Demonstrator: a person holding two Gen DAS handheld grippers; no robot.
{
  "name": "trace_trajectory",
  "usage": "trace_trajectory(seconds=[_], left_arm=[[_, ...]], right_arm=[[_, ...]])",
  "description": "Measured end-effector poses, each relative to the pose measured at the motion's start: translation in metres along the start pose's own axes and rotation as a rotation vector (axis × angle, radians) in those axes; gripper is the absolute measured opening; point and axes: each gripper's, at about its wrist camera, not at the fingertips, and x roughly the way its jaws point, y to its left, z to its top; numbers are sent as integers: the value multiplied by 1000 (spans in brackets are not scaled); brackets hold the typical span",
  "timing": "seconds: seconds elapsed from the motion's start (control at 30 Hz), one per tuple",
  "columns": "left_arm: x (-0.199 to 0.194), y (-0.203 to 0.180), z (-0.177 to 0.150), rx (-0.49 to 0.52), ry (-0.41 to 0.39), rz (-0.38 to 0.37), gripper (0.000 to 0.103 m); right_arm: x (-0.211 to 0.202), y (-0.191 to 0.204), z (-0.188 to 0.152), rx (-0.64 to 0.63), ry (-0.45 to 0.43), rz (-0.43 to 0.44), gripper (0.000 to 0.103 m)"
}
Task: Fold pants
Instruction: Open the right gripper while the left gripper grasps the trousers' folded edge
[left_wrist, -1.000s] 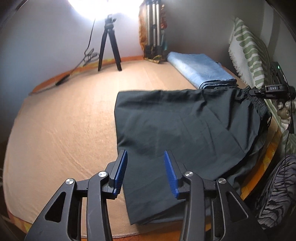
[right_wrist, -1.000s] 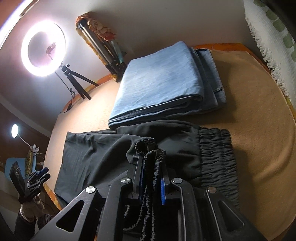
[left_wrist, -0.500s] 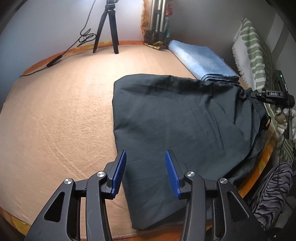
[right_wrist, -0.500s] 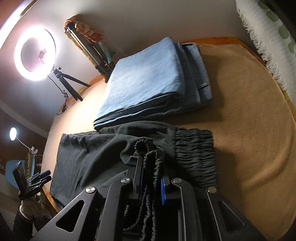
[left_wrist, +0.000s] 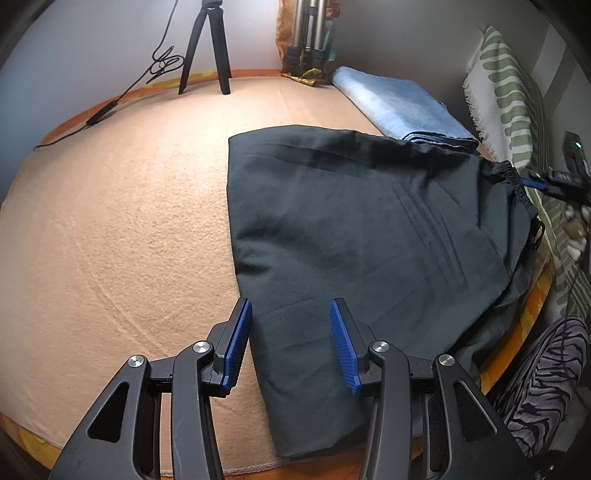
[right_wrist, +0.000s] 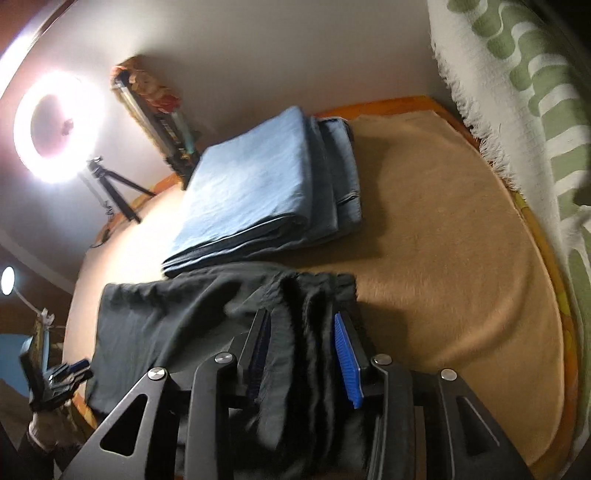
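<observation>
Dark pants (left_wrist: 362, 236) folded flat on tan blanket (left_wrist: 122, 229), long axis running from hem end between left gripper (left_wrist: 291, 347) jaws to elastic waistband (right_wrist: 314, 332) between right gripper (right_wrist: 303, 350) jaws. Left jaws parted, clamping nothing. Right jaws just opening, waistband loose between pads. Folded blue jeans (right_wrist: 266, 184) beyond right jaws.

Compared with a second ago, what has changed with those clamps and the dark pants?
The right gripper has just opened, letting go of the gathered waistband of the black pants, which still lies between its pads. The left gripper stayed open above the hem. The folded blue jeans kept their place.
</observation>
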Motion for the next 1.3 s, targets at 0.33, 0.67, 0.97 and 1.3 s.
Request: trace_trajectory(seconds=[0.33,0.67,0.97,1.3], left_arm=[[0,15,-5,-65,5,24,42],[0,22,-16,-144,18,-20,43],[2,19,-32,-193,18,-57,43],[-2,27,-46,-289,-32,-142,42]], right_arm=[[19,31,-36,-271,95,-262,33],[-21,86,-19,-327,-16,-171,40],[-9,199,-12,-412,12,84,50],[75,328,-13,-461,191,200,54]])
